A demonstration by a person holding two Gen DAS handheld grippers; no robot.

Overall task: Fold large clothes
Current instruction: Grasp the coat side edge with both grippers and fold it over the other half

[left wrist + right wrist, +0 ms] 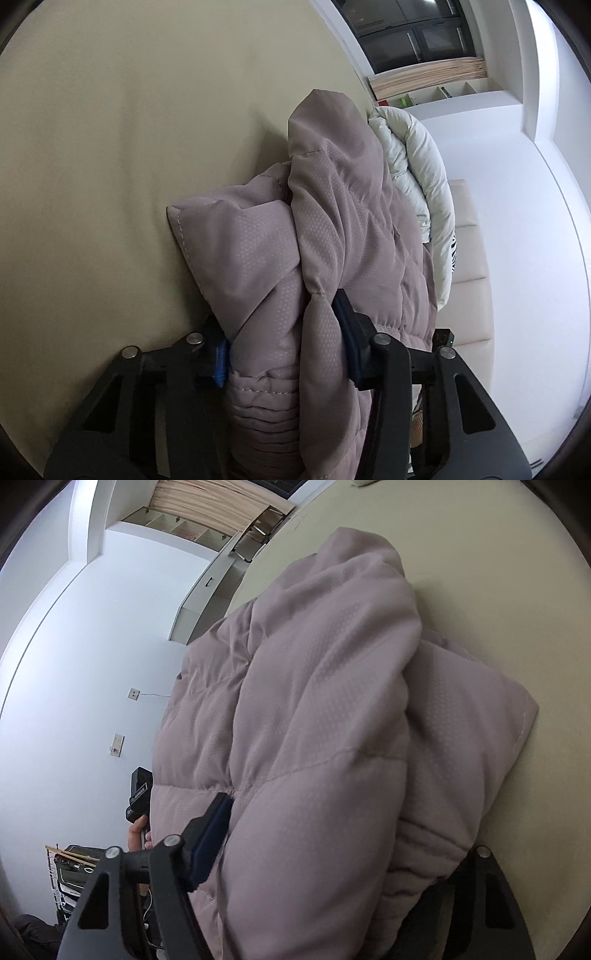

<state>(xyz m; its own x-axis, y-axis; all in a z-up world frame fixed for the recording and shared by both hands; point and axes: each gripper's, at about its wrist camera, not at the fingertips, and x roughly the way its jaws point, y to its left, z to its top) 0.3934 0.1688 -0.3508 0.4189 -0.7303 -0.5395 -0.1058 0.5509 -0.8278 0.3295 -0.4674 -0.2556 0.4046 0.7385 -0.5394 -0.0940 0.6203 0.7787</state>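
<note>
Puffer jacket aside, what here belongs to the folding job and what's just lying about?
Job:
- mauve puffer jacket
- left gripper, clamping it
- right gripper, straddling it
- beige bed sheet

Lying about:
- white duvet
- wall shelves

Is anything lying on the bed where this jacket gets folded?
Nothing visible does. The bed beside the jacket is bare, and the white duvet lies behind the jacket at the far edge.

Mauve dotted quilted jacket [332, 221] on beige sheet [110, 166]; blk tools.
</note>
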